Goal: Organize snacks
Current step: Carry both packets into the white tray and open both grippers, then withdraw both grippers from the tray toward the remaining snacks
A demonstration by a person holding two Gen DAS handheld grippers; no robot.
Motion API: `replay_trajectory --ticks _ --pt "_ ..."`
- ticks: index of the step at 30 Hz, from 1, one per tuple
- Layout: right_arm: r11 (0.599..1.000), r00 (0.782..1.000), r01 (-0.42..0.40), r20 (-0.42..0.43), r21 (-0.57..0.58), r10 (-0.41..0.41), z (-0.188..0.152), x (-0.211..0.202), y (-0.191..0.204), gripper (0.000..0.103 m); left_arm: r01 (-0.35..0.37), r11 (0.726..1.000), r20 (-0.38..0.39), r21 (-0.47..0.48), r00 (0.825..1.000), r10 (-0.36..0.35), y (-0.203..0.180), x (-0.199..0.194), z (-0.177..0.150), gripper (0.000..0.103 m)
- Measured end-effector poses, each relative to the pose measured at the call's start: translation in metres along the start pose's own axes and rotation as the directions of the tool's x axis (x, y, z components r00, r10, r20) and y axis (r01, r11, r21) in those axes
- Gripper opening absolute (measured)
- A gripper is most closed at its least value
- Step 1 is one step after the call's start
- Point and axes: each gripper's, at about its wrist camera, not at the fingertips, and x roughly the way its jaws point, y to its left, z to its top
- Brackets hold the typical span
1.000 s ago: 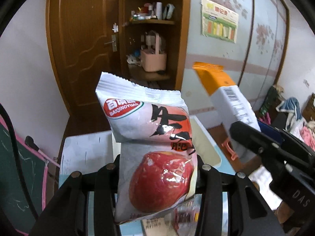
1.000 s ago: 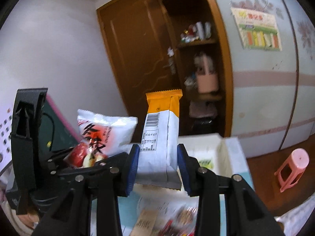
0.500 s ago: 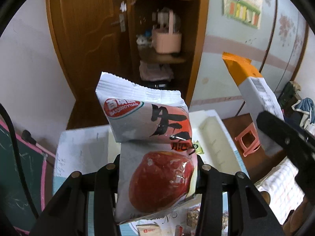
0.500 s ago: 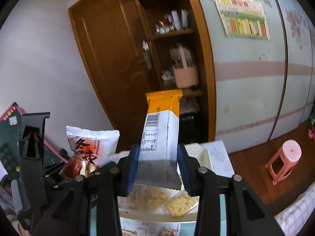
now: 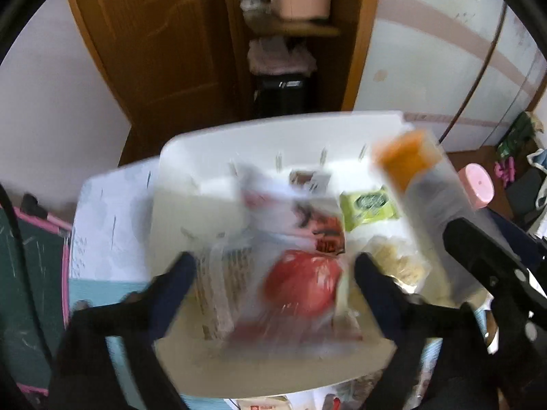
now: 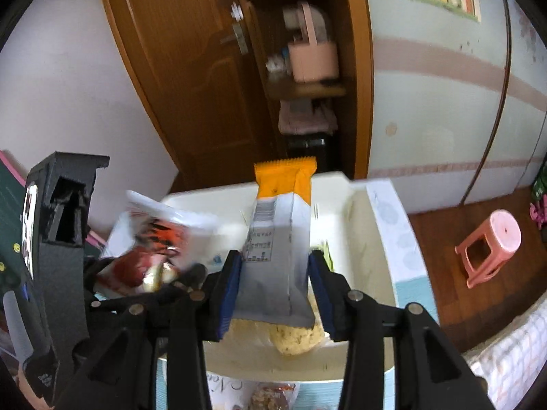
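1. Status of the left gripper [image 5: 273, 273]: I read its jaws as opening, now spread wide. The red-fruit snack bag [image 5: 301, 273] sits between them, blurred, and the pads no longer press on it. I judge it to be dropping free over the white bin [image 5: 212, 143]; whether it has landed I cannot tell.

2. Status of the right gripper [image 6: 277, 290]: its jaws are opening slightly, yet the blue pads appear to touch both sides of the orange-topped packet [image 6: 280, 246]. The packet stands upright, its lower end just above the contents of the bin.

3. Done so far: the bin on the worktop [image 5: 102, 212] already contains a green packet [image 5: 369, 201], a brown-labelled packet [image 5: 307, 177] near the far wall, and clear bags of pale crumbly snack [image 6: 294, 338].

4. In progress: both hand-held items are positioned over the bin, so I judge the placing step for this pair to be nearly complete.

5. Remaining: more snack packets [image 6: 270, 398] lie on the worktop outside the near rim of the bin. I judge these to be the next items to collect; the count is not readable.
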Motion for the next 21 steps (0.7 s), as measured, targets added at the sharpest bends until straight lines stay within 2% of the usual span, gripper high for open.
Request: replay_trajectory --ticks 3,4,13,21 --pt "1.000 0.999 0.000 -0.054 0.028 0.002 -0.010 0.014 -0.007 0.058 0.030 0.999 -0.054 -0.010 0.998 -0.031 0.003 0.017 -0.007 0.096" --pt "1.000 0.998 0.011 -0.062 0.027 -0.009 -0.012 0.016 -0.009 0.059 0.036 0.999 -0.063 -0.014 0.997 -0.037 0.005 0.021 -0.010 0.096" --pt "0.999 0.994 0.018 -0.105 0.044 -0.014 -0.025 0.021 -0.010 0.059 0.065 0.997 -0.068 -0.044 0.995 -0.068 0.015 0.008 -0.018 0.096" --pt "0.999 0.996 0.003 -0.088 0.040 0.000 -0.031 0.004 -0.003 0.059 0.074 0.996 -0.048 -0.039 0.996 -0.076 0.020 -0.019 -0.028 0.096"
